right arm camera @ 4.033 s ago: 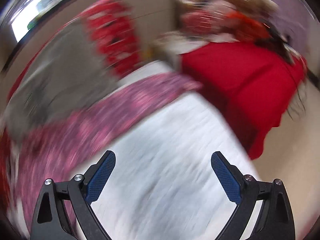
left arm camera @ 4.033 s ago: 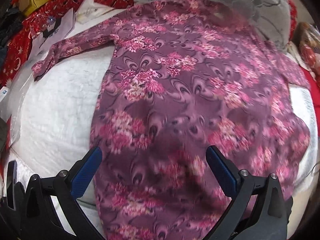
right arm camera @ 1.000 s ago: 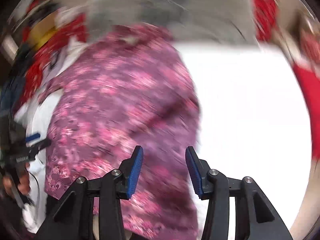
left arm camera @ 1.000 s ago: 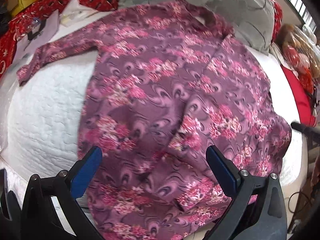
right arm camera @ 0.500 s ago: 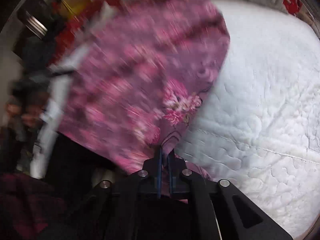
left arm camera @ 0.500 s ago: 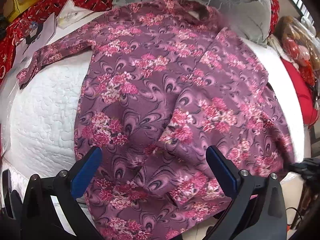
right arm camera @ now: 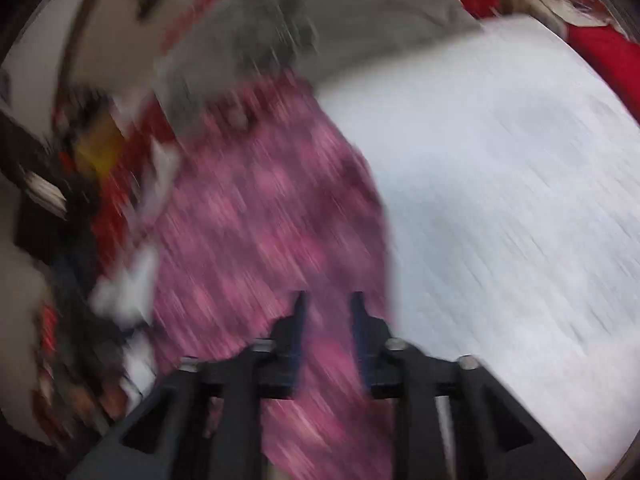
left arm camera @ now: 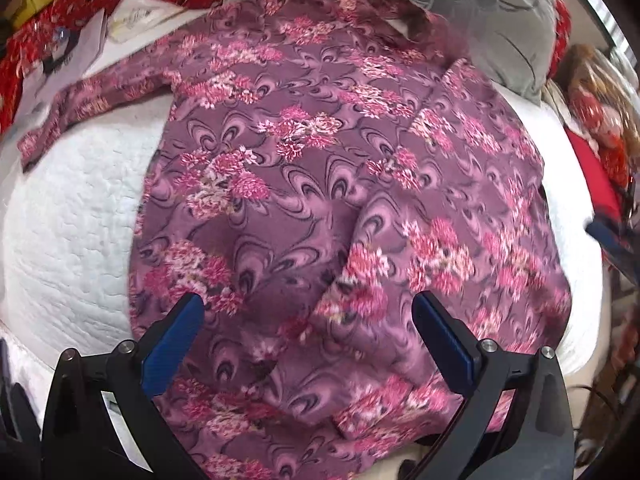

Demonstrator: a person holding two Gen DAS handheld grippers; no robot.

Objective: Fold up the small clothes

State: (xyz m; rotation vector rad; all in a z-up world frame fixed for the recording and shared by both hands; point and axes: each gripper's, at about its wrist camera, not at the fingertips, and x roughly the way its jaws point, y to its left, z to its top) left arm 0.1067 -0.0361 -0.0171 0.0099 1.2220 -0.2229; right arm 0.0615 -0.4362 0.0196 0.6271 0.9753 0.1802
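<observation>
Purple floral long-sleeved shirt (left arm camera: 312, 184) lies on our white quilted bed (left arm camera: 72, 232), one sleeve folded across; left tongs (left arm camera: 306, 324) gape empty above; right tongs (right arm camera: 327, 312) are opening, gripping nothing.

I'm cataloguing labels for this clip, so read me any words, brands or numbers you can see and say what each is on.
No text can be read.
White papers beside the floral shirt: dark print, too small and blurred to read.
Right wrist view: motion-blurred throughout, nothing legible.
</observation>
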